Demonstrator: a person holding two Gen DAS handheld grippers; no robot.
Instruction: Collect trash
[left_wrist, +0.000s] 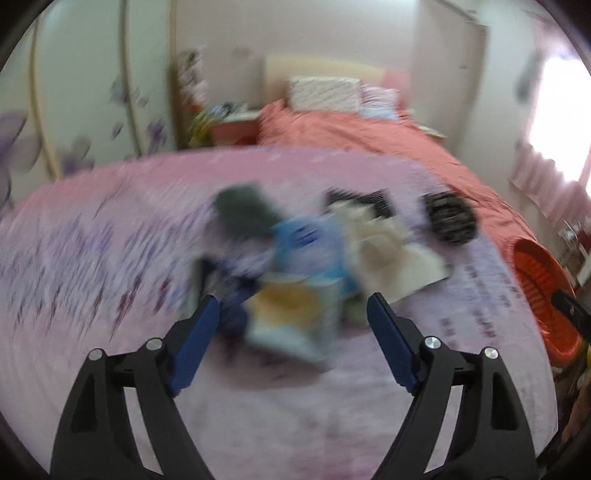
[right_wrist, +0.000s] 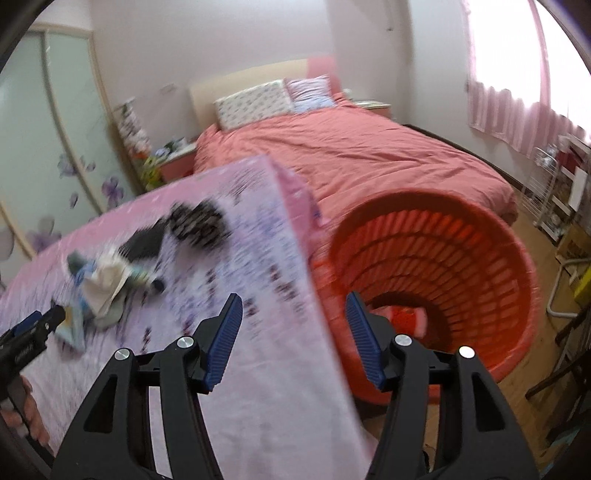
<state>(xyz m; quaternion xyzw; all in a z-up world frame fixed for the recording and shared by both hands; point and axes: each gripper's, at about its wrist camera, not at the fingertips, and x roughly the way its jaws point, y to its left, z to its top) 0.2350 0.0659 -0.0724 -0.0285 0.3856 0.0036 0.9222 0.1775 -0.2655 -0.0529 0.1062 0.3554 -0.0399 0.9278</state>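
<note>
A blurred pile of trash (left_wrist: 303, 254) lies on a pink flowered sheet (left_wrist: 92, 229): a yellow and pale blue packet (left_wrist: 291, 314), a blue wrapper (left_wrist: 306, 240), crumpled white paper (left_wrist: 388, 251) and dark pieces. My left gripper (left_wrist: 293, 317) is open, its fingers either side of the yellow packet. The pile also shows in the right wrist view (right_wrist: 110, 273). My right gripper (right_wrist: 293, 321) is open and empty over the sheet's right edge, beside an orange slatted basket (right_wrist: 461, 258) that holds a pink and red item (right_wrist: 402, 317).
A bed with a coral cover (right_wrist: 351, 155) and pillows stands behind. A dark striped object (left_wrist: 448, 218) lies right of the pile. Sliding wardrobe doors (right_wrist: 44, 140) are at left, a wire rack (right_wrist: 546, 192) and chair legs at right. The basket edge shows in the left wrist view (left_wrist: 539, 291).
</note>
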